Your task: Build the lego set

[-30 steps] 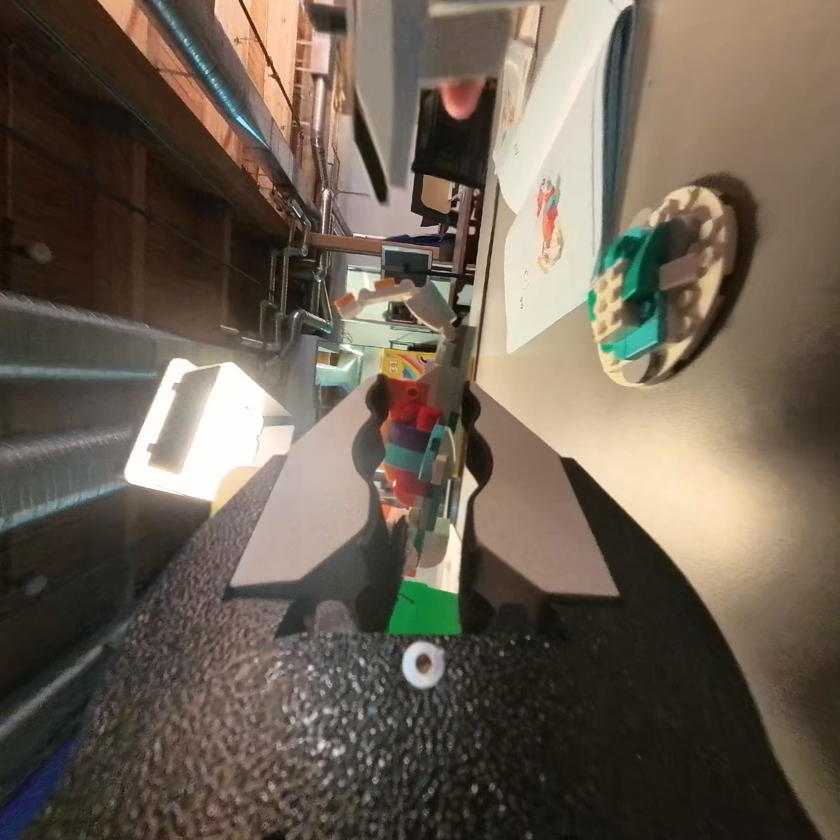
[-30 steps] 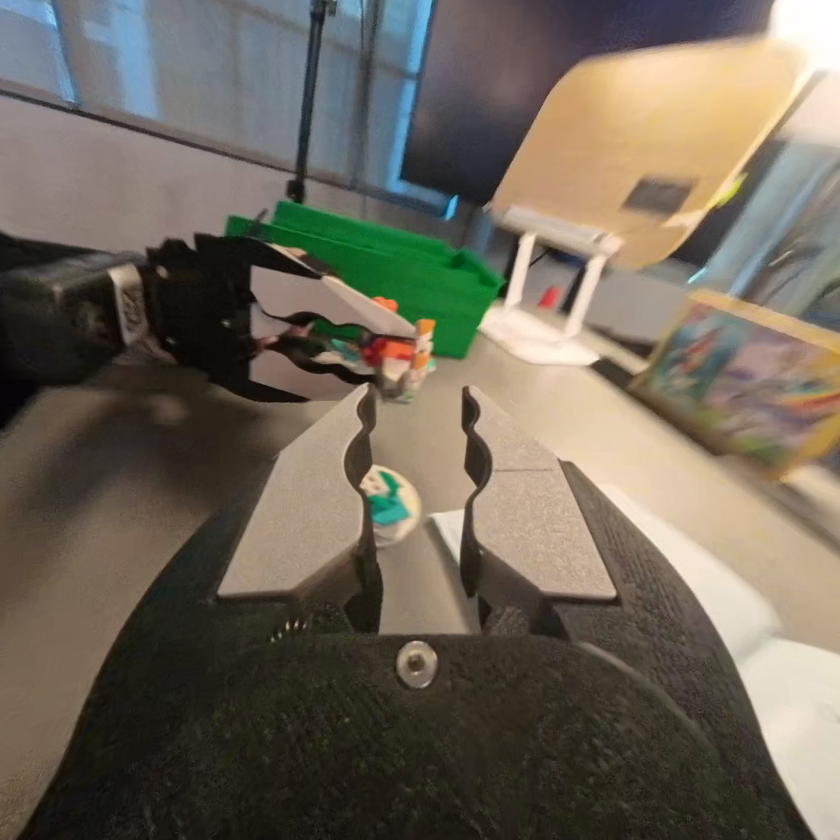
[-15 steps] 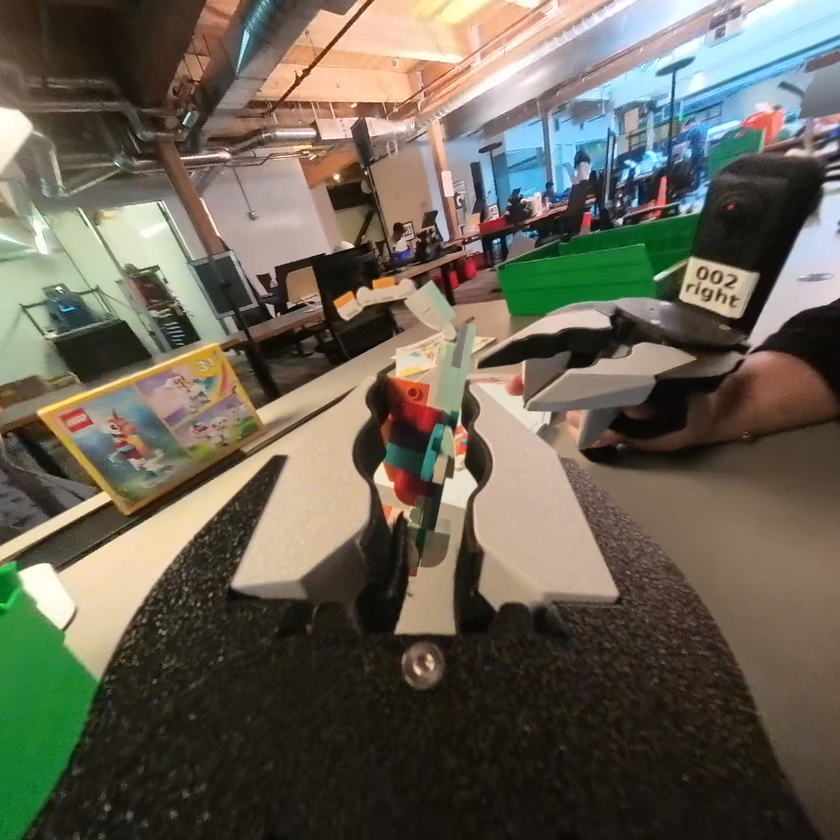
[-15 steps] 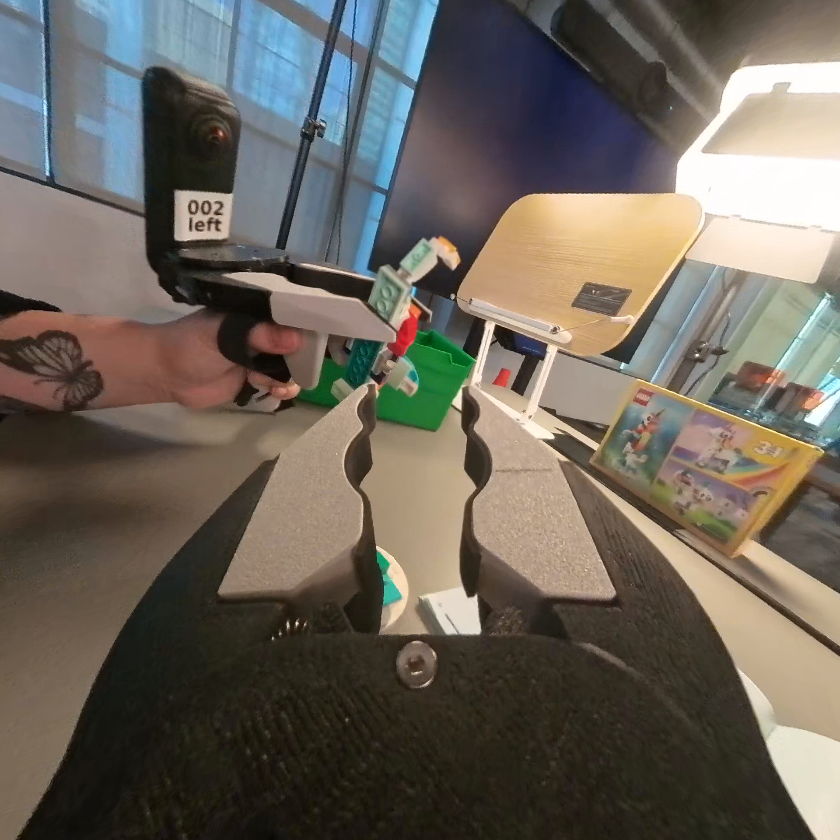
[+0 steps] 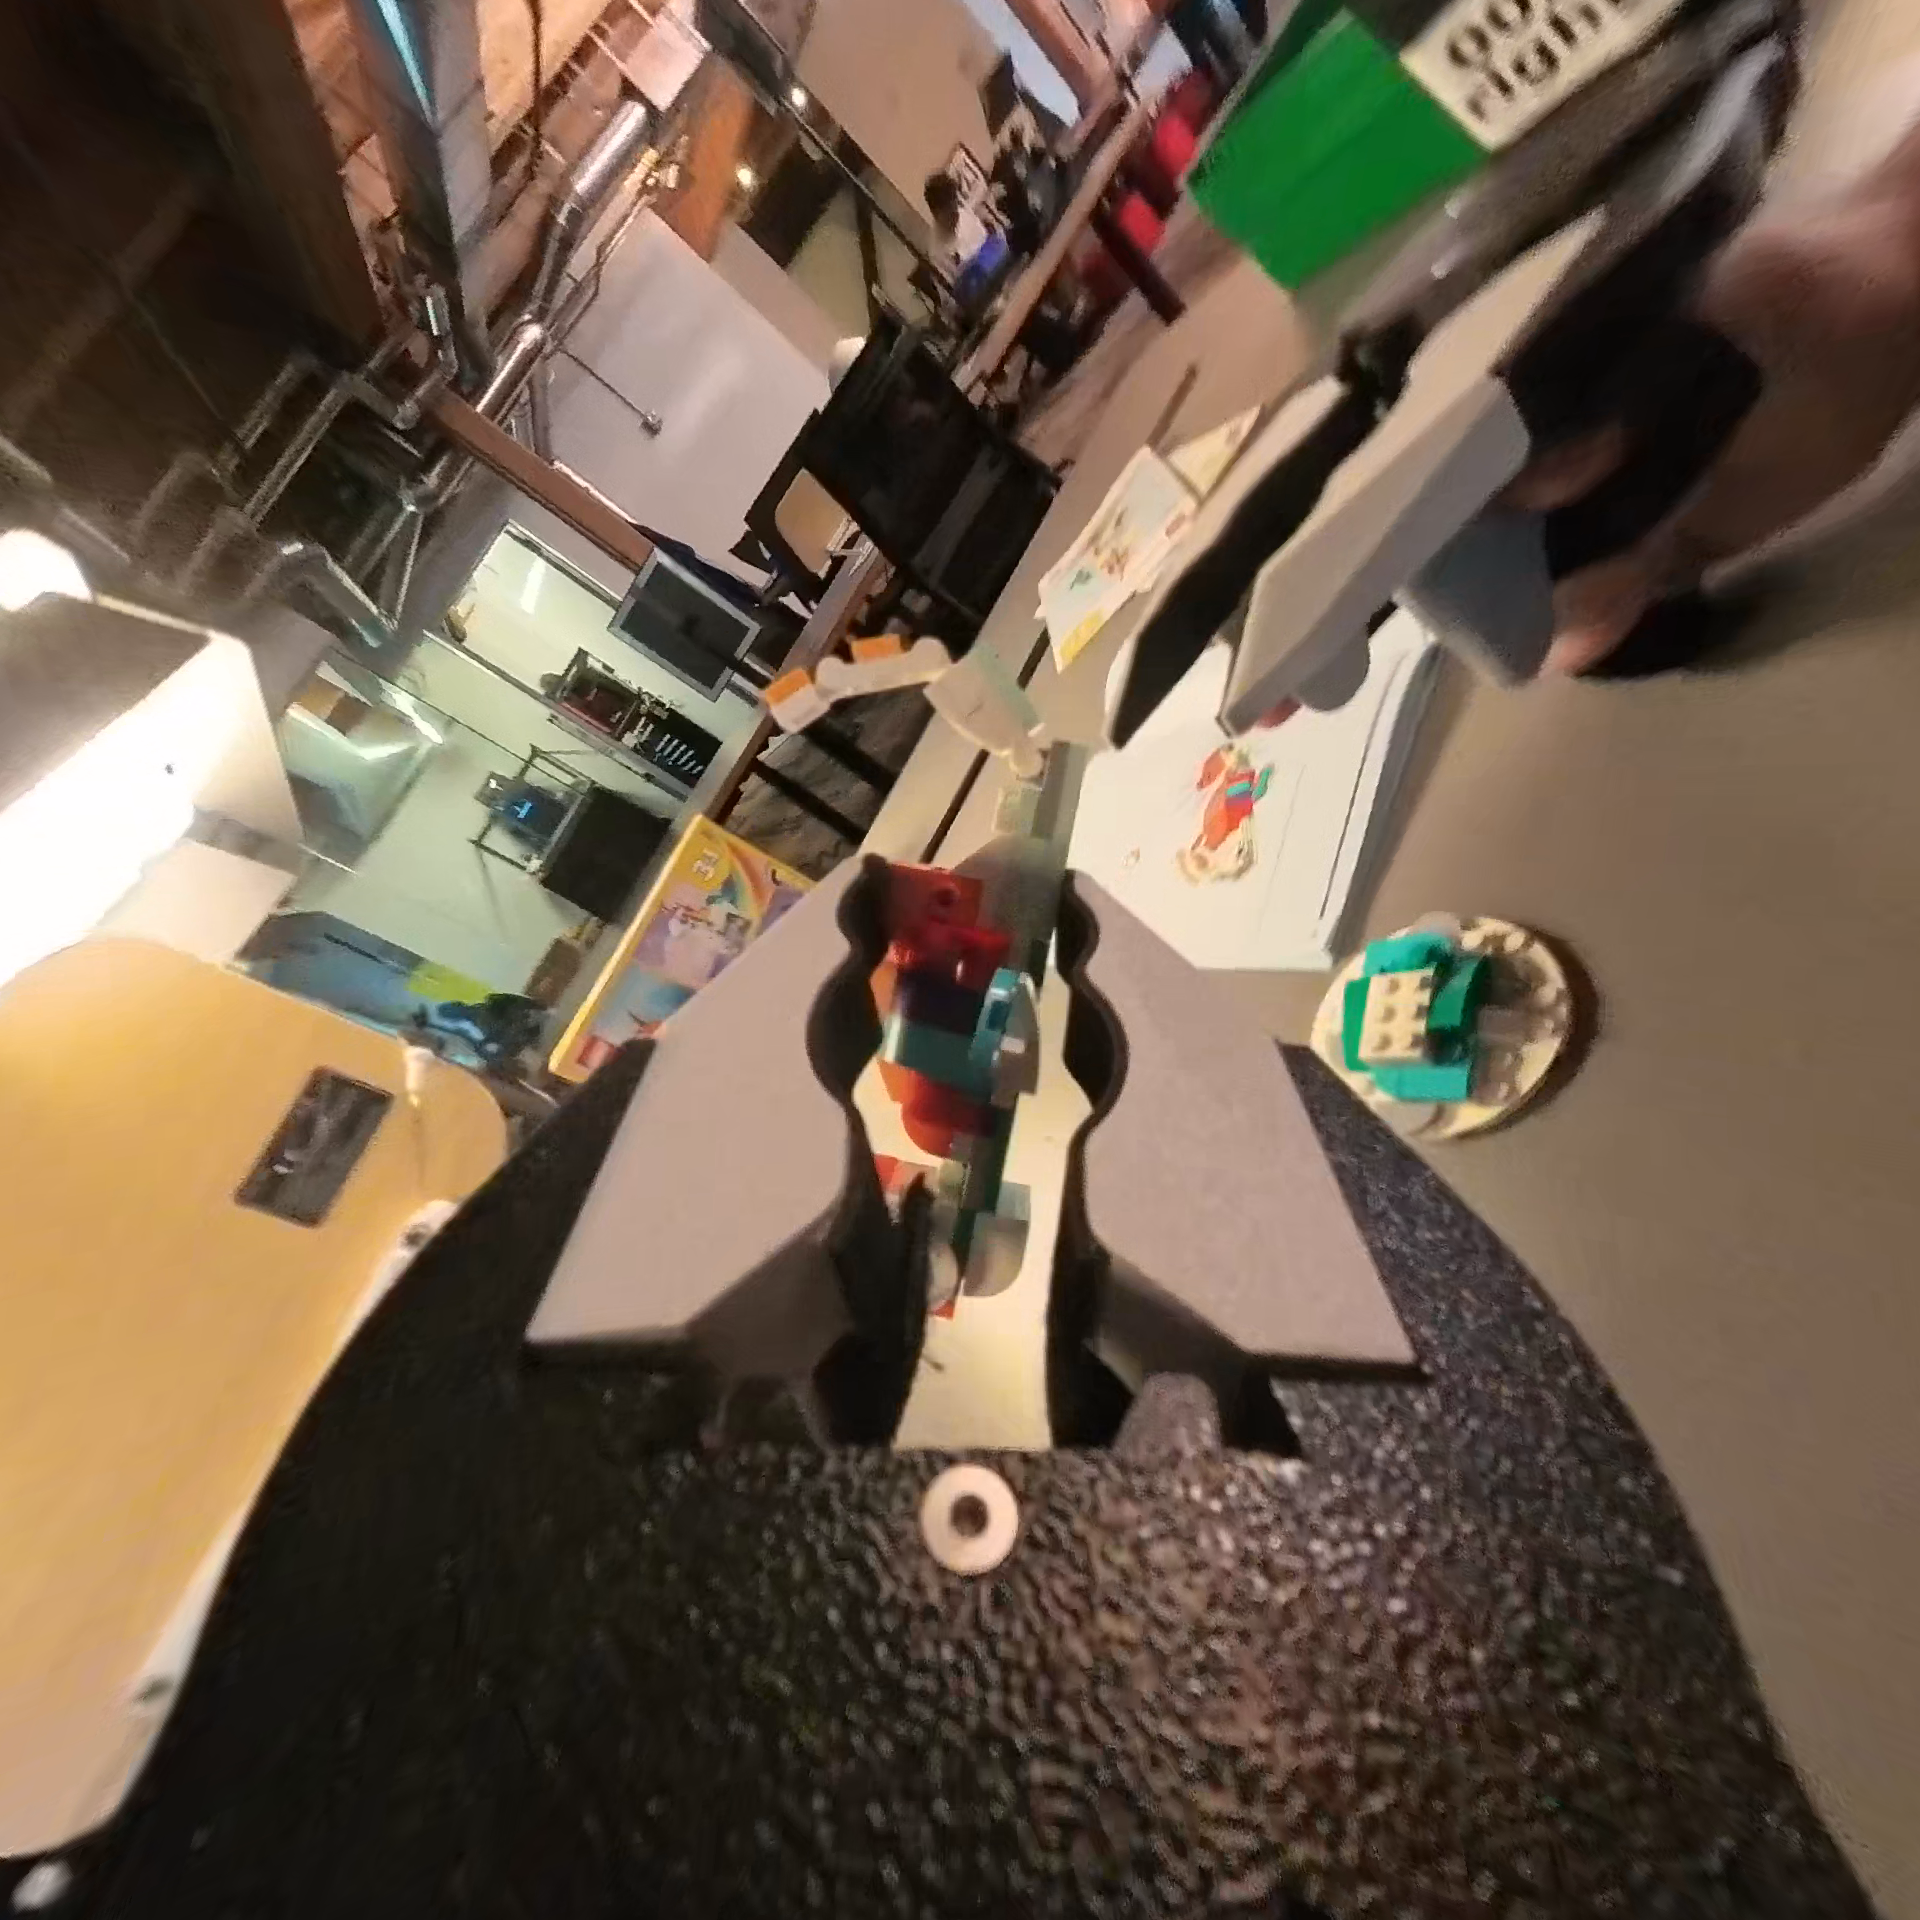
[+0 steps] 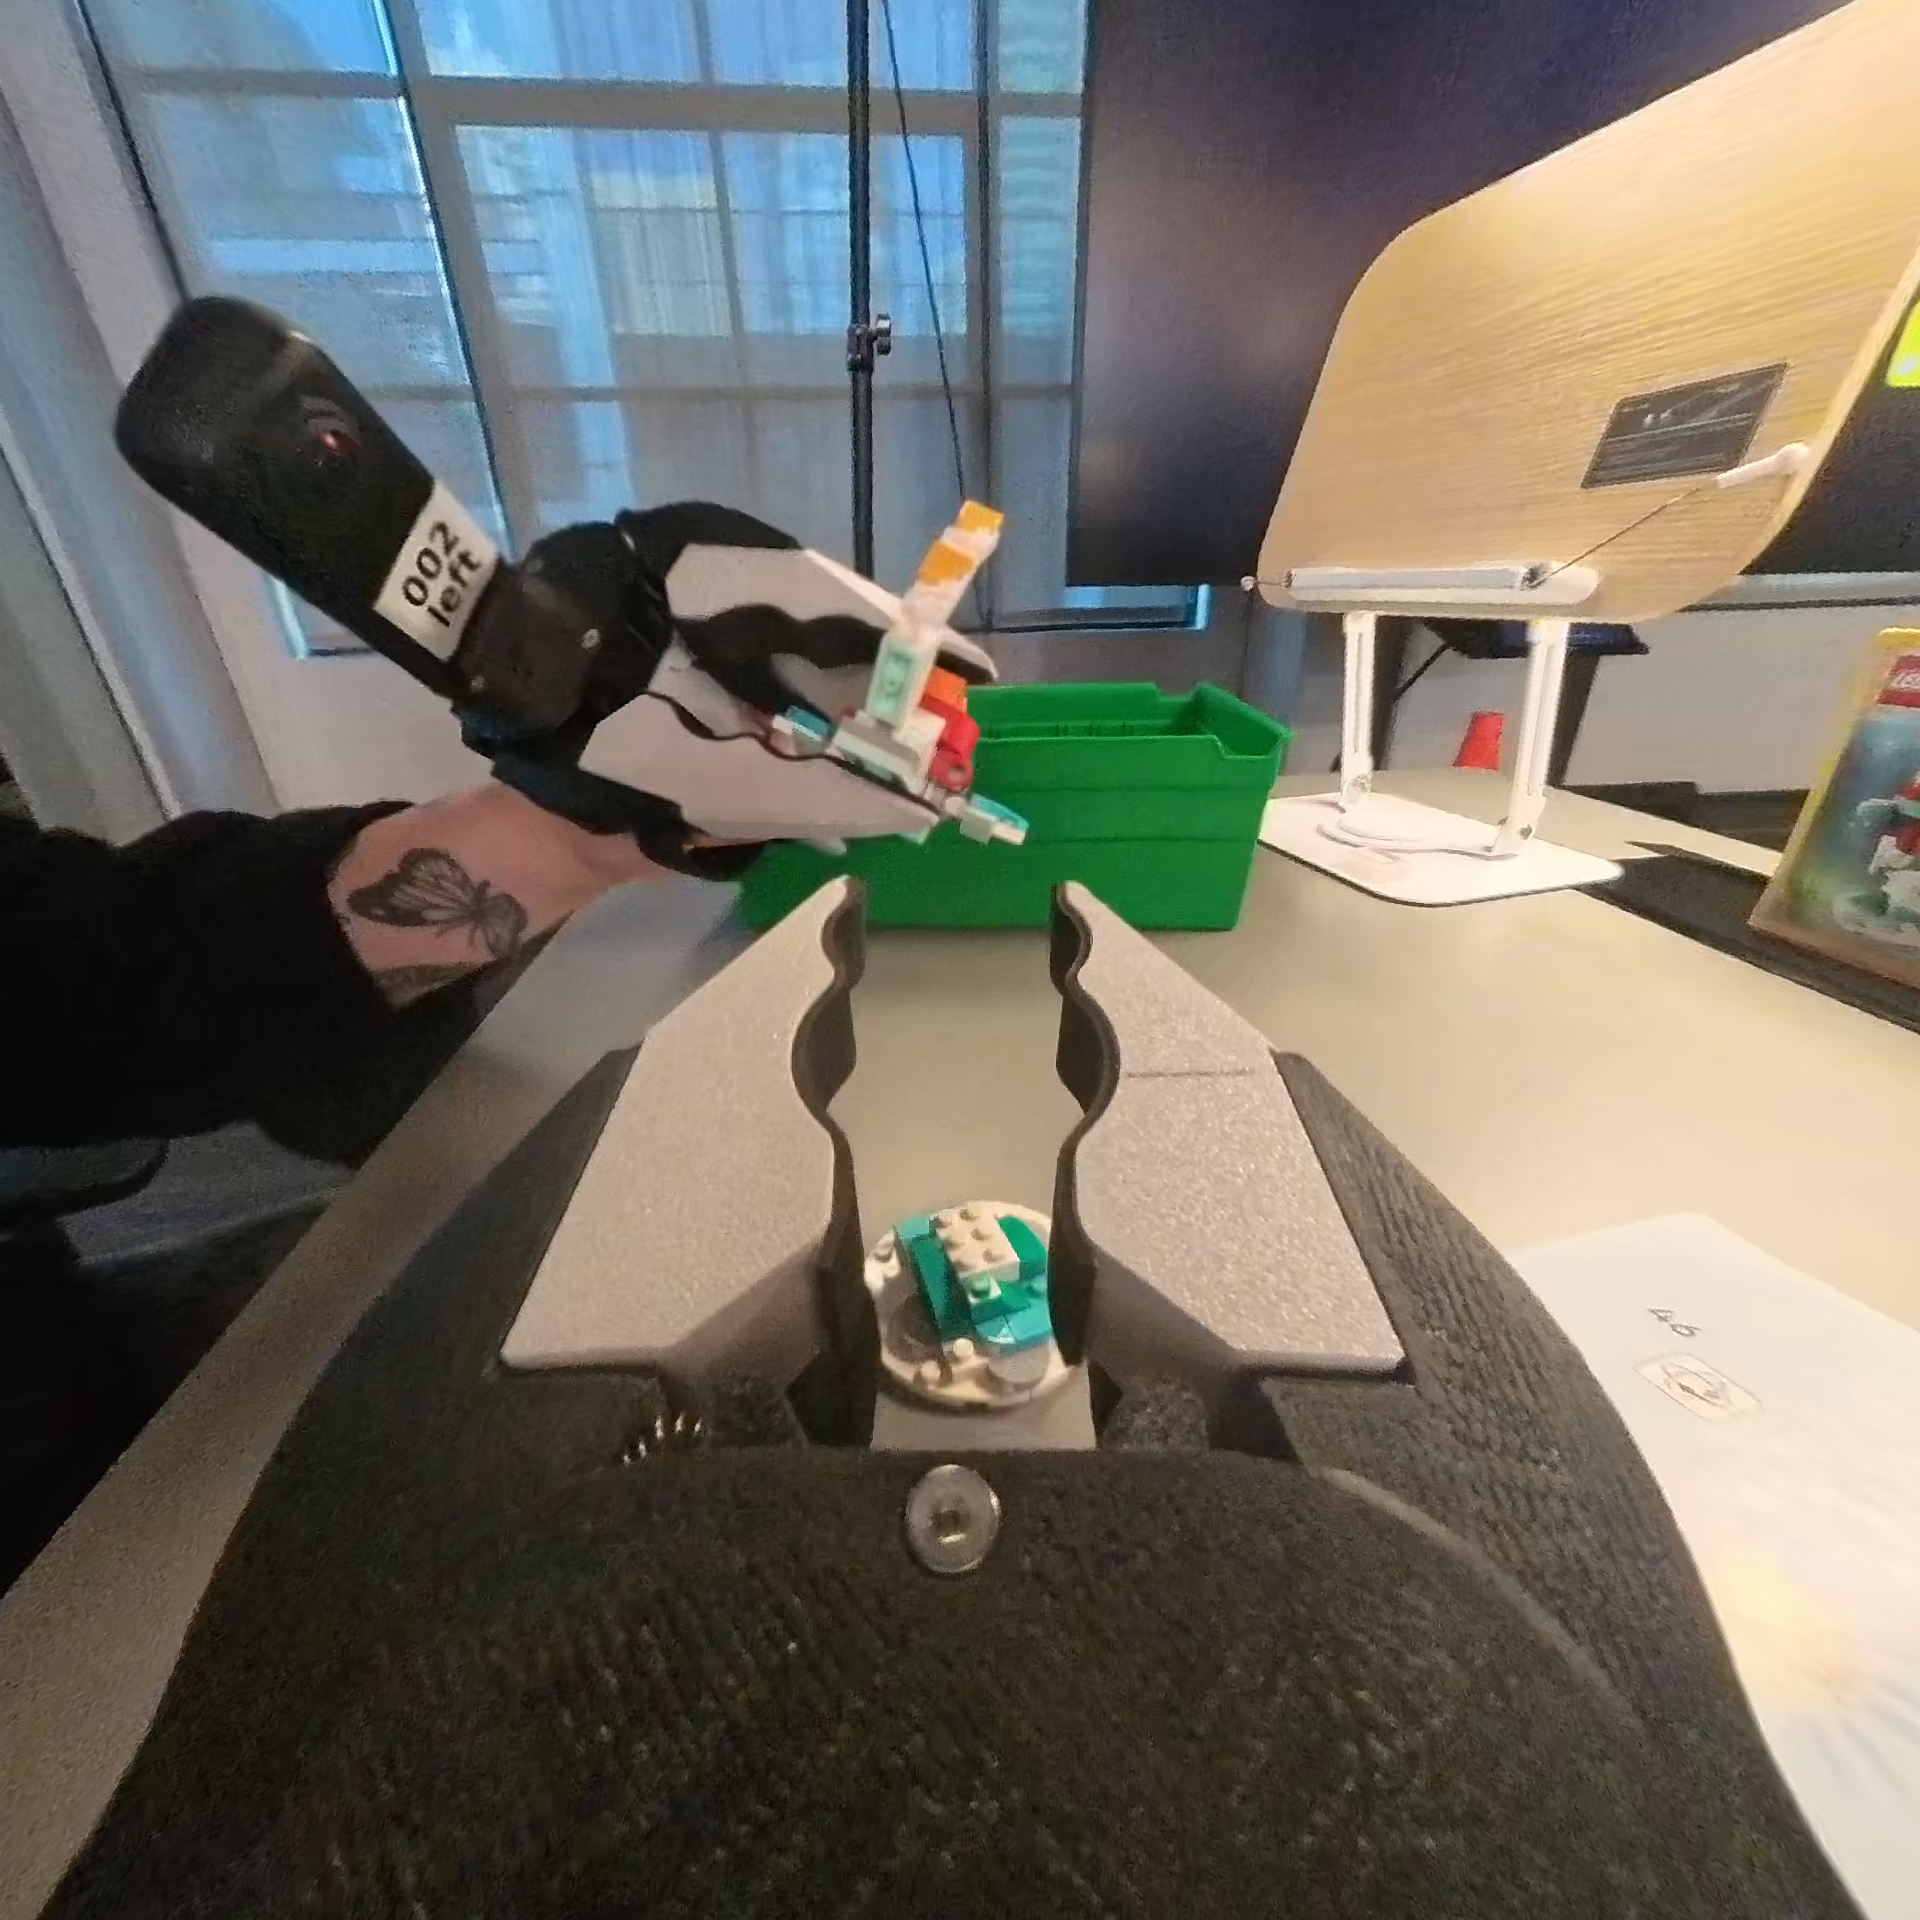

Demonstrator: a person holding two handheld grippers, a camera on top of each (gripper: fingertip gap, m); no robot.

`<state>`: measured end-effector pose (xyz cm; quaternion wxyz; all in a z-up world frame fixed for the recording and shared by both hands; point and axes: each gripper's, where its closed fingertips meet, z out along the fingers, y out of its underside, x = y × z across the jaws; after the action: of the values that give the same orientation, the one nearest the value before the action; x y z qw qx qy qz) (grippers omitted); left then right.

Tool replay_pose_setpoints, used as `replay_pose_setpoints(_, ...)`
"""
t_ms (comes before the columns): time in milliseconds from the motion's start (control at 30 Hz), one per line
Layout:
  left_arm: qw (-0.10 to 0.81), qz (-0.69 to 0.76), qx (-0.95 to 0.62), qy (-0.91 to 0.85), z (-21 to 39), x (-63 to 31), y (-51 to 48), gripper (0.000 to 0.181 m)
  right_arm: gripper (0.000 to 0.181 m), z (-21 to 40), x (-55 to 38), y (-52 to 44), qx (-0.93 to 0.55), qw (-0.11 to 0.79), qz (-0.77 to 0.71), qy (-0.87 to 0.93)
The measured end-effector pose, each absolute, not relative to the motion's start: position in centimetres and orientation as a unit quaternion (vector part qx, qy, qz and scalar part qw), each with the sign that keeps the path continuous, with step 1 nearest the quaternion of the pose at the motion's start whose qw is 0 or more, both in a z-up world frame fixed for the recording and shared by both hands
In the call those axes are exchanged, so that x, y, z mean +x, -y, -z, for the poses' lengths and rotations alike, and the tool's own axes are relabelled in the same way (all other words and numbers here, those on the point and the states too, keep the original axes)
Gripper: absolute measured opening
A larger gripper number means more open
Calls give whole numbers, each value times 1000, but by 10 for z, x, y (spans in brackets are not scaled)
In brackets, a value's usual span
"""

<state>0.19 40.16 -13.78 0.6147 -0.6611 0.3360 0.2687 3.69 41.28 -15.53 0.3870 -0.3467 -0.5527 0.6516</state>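
Note:
My left gripper (image 5: 961,904) is shut on a small lego model (image 5: 951,1039) of red, teal, purple and white bricks with a white, orange-tipped limb sticking out past the fingertips. It is held in the air and tilted, and it also shows in the right wrist view (image 6: 904,717). A round white lego base (image 5: 1439,1023) with teal bricks on top lies on the grey table. My right gripper (image 6: 956,914) is open and empty, and hovers over that base (image 6: 966,1320), which shows low between its fingers. The right gripper also shows in the left wrist view (image 5: 1216,707).
An open instruction booklet (image 5: 1247,831) lies beside the base and also shows in the right wrist view (image 6: 1766,1455). A green bin (image 6: 1091,831) stands behind the grippers. A wooden book stand (image 6: 1558,364) and a lego box (image 6: 1860,831) stand at the right. There is about 5 centimetres between the tips of the two grippers.
My left gripper has rolled from sideways to upright and back to a tilt, with the model still in it. My right gripper has dipped, so the round base now shows between its fingers.

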Motion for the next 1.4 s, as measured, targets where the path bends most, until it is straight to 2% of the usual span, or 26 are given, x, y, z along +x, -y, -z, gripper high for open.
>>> replay_pose_setpoints(233, 477, -406, -626, -464, 159, 4, -406, 29, 38, 165, 48, -397, -358, 262, -677, 587)
replay_pose_setpoints(433, 398, -460, -575, -547, 171, 19, -413, 29, 34, 179, 43, -393, -406, 233, -647, 602)
replay_pose_setpoints(700, 385, -471, -548, -574, 169, 35, -420, 29, 18, 184, 42, -397, -416, 245, -633, 605)
replay_pose_setpoints(1000, 353, -485, -534, -596, 167, 43, -414, 29, 19, 180, 46, -389, -396, 258, -644, 601)
replay_pose_setpoints(1133, 328, -500, -524, -607, 168, 46, -409, 29, 16, 180, 45, -386, -392, 293, -630, 602)
replay_pose_setpoints(1333, 377, -490, -558, -554, 153, 50, -399, 31, 14, 162, 52, -380, -357, 345, -642, 584)
replay_pose_setpoints(1400, 397, -503, -563, -522, 144, 47, -395, 54, 14, 159, 55, -379, -345, 363, -641, 582)
